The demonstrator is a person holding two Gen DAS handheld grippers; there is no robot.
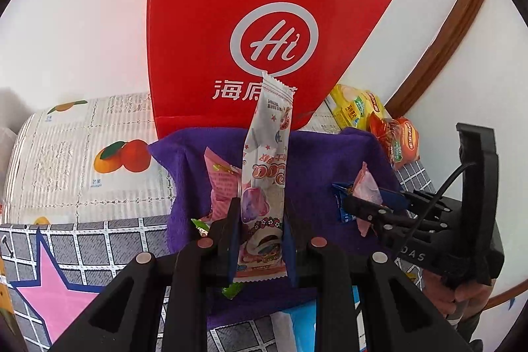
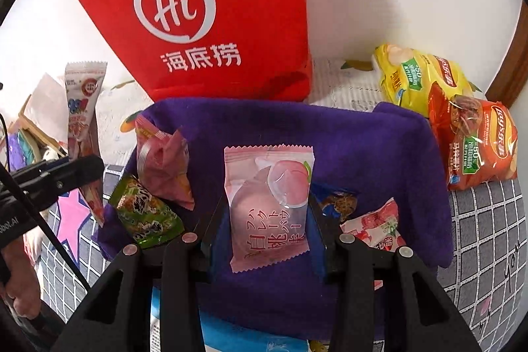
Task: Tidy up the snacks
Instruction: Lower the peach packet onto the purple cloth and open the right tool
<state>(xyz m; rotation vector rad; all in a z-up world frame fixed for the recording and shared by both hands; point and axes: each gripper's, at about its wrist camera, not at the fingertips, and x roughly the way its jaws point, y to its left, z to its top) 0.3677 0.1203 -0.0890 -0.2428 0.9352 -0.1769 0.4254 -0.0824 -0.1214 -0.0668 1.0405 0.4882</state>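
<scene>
The left gripper (image 1: 259, 240) is clenched on a tall white sachet (image 1: 264, 180), which stands upright between the fingers, its top edge at twelve o'clock. The right gripper (image 2: 269, 226) grasps a pink peach packet (image 2: 269, 203) by its two sides, print facing the camera, above the purple cloth (image 2: 363, 147).

On the cloth, seen from the right wrist, a green packet (image 2: 147, 215) lies at nine o'clock of the peach packet, a pink packet (image 2: 165, 164) at ten, a blue packet (image 2: 336, 200) and a strawberry packet (image 2: 379, 226) at three. Beyond the cloth a red bag (image 2: 211, 15) stands at twelve o'clock against the wall. At two o'clock, off the cloth, lie a yellow crisp bag (image 2: 415, 78) and an orange crisp bag (image 2: 475, 141), touching.
</scene>
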